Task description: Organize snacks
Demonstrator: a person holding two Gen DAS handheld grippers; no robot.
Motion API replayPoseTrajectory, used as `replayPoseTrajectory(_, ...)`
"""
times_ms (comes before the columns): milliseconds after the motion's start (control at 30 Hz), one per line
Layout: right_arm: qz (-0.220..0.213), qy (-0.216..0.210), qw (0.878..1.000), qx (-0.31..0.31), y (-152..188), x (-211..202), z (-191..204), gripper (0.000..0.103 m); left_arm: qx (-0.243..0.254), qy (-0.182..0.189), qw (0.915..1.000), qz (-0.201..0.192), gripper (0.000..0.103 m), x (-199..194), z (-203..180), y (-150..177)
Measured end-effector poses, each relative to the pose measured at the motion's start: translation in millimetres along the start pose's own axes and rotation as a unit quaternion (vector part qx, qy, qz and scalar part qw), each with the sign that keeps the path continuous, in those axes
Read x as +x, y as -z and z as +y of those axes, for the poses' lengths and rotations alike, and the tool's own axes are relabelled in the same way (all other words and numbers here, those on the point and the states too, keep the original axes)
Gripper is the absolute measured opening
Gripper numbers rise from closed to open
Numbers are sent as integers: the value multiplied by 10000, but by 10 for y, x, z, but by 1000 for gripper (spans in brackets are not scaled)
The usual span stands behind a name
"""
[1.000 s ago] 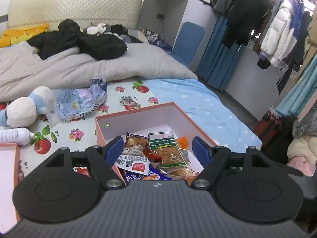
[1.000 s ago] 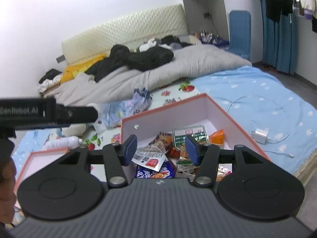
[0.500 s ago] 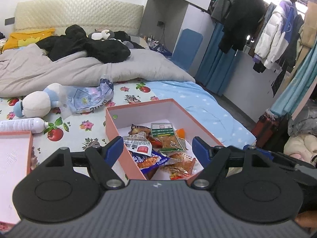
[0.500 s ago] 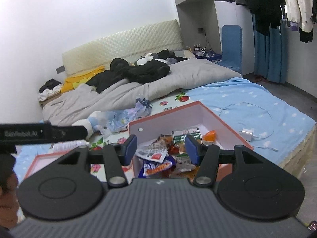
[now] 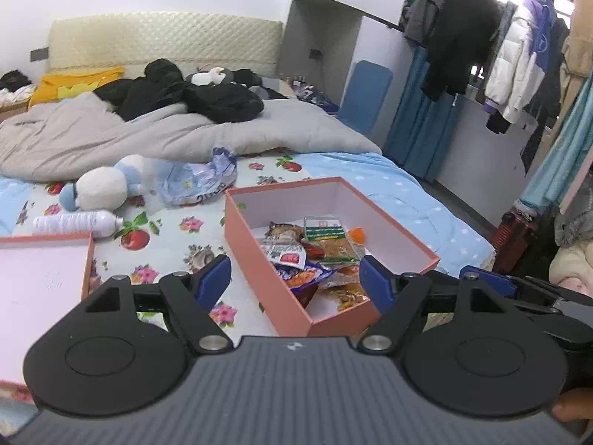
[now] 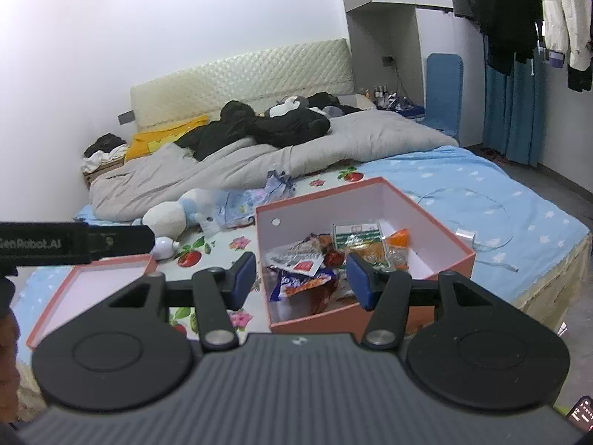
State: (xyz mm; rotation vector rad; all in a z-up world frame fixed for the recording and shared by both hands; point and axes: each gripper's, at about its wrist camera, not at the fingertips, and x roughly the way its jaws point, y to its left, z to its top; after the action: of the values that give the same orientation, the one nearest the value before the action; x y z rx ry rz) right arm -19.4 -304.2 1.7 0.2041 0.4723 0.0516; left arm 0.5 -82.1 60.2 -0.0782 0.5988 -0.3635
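Hovering empty and part-open, both tongs, left tongs and right tongs, are facing the snack box lying ahead near the bed's foot edge.

text: "GenRobot.AI" | on: left gripper black body | snack labels: unreadable
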Motion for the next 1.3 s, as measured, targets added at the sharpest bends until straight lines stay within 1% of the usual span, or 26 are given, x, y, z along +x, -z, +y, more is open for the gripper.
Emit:
replayPoseTrajectory(133, 59, -7, 10000, -20, 52, 6, 7, 56, -215, -49, 9998, 3, 80, -18, 69, 138)
replayPoseTrajectory(200, 66, 23, 10000, -55, 89, 15, 20, 56, -324, 0, 9995, 28, 80, -13, 97, 196)
replayPoseTrajectory(333, 146, -6, 9998, -135, 169, 28, 48, 56, -328, -81, 9994, 59, 80, -2, 118, 280)
replayPoseTrajectory(700, 185, -22, 9998, -91, 177, 61, 6, 56, -130, -319, 9994, -5, 80, 49, 109, 252)
replayPoseTrajectory(967, 131, 14, 9998, -122, 179, 41, 3, 56, -252, -336, 9991, 34, 80, 81, 149, 254)
replayPoseTrajectory(1067, 148, 43, 9998, -127, 182, 55, 28, 57, -288, -340, 9990, 35, 84, 88, 179, 256)
replayPoseTrajectory(1133, 118, 11, 9999, -122, 183, 43, 45, 66, -294, -338, 9990, 14, 88, 82, 182, 264)
replayPoseTrajectory(1200, 45, -15, 9999, -118, 172, 16, 52, 80, -314, -323, 9990, -5, 98, 85, 205, 271)
replayPoseTrajectory(1233, 13, -50, 9999, -156, 168, 8, 58, 86, -316, -331, 9989, -8, 99, 86, 205, 277)
replayPoseTrajectory(1267, -22, -24, 9998, -198, 165, 3, 64, 97, -300, -352, 9989, -5, 100, 93, 210, 279)
replayPoseTrajectory(1300, -40, 26, 9997, -226, 158, 4, 67, 103, -275, -396, 9988, 11, 101, 103, 214, 279)
